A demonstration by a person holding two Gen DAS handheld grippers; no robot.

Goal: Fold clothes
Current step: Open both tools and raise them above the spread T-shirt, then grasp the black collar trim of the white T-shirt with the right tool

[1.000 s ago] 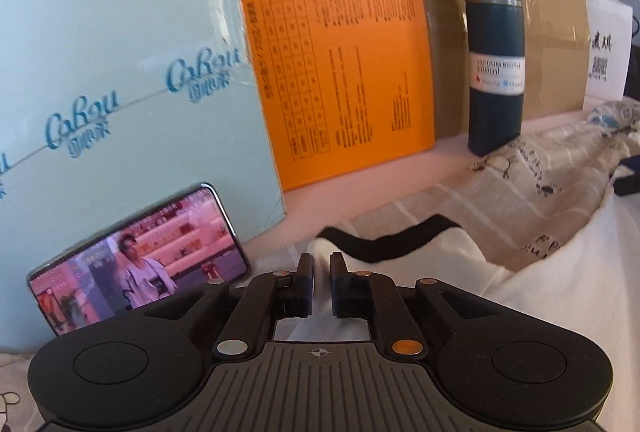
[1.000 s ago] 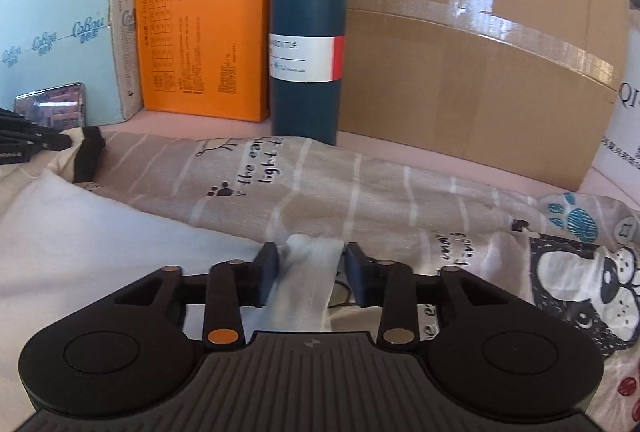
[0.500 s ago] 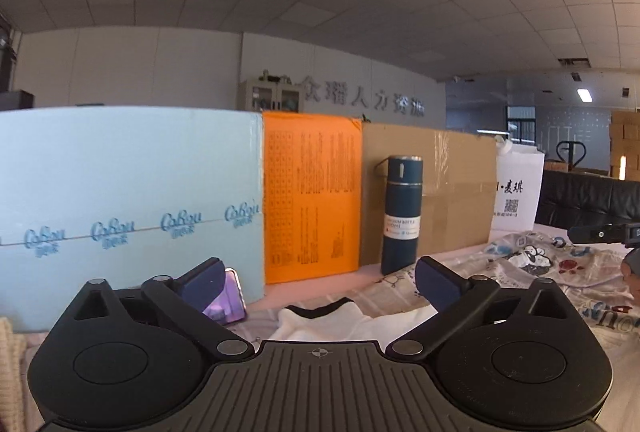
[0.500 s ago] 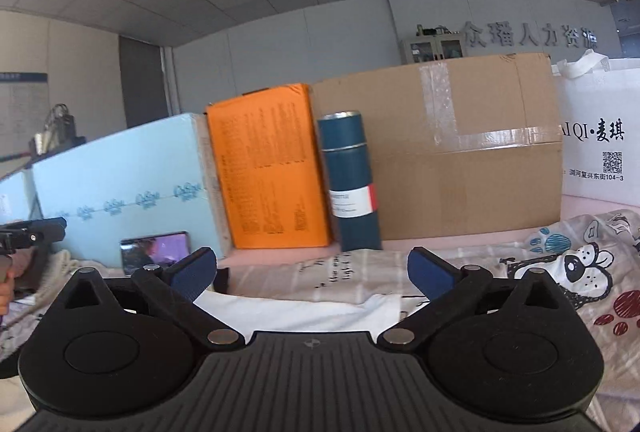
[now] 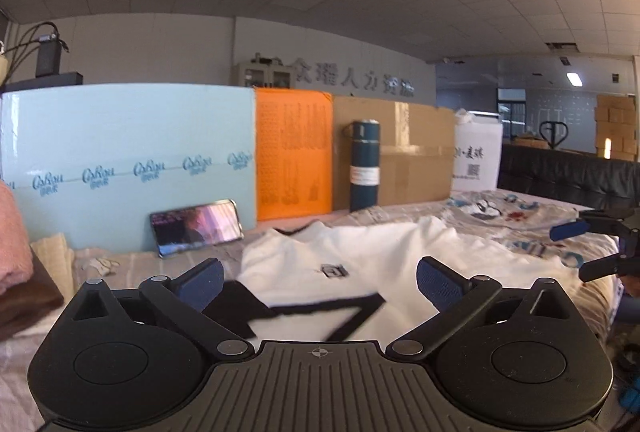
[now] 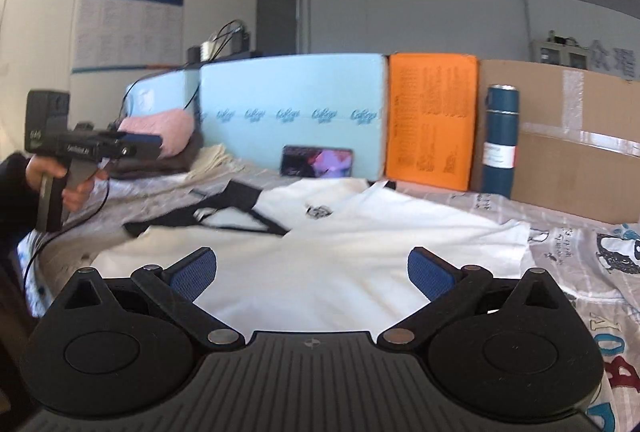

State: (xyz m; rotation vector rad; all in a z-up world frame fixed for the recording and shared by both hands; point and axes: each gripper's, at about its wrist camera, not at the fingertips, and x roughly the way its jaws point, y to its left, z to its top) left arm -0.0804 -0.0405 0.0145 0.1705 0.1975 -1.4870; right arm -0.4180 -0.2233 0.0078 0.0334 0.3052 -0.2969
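The white shirt (image 5: 384, 252) lies spread over the patterned sheet (image 6: 600, 272) on the bed, collar toward the back and black trim (image 5: 320, 312) crossing its near part; the same shirt (image 6: 360, 232) in the right view shows a folded edge running across its middle and a loose corner at the right; it looks light, soft and limp, so it will likely sag and crease wherever it is lifted, and a single layer could slip from a shallow pinch; the hem corners or the shoulder seams seem the best places to take hold, one per side, so the cloth stays taut between them; the left gripper (image 5: 320, 282) has its fingers (image 5: 200, 280) spread as wide as they go, with nothing between them, only the shirt lying beyond; the right gripper (image 6: 312, 272) is likewise fully spread and holds nothing, its fingers (image 6: 430, 272) clear of the cloth; both have just been opening, with no cloth caught in either; a person's hand (image 6: 76, 188) grips the left tool's handle at the far left; behind the shirt a phone (image 5: 196, 226) leans on a pale blue box (image 5: 120, 152), beside an orange board (image 5: 294, 156), a dark flask (image 5: 364, 168) and a cardboard box (image 5: 416, 152); folded pink and brown clothes (image 6: 160, 136) sit at the left.
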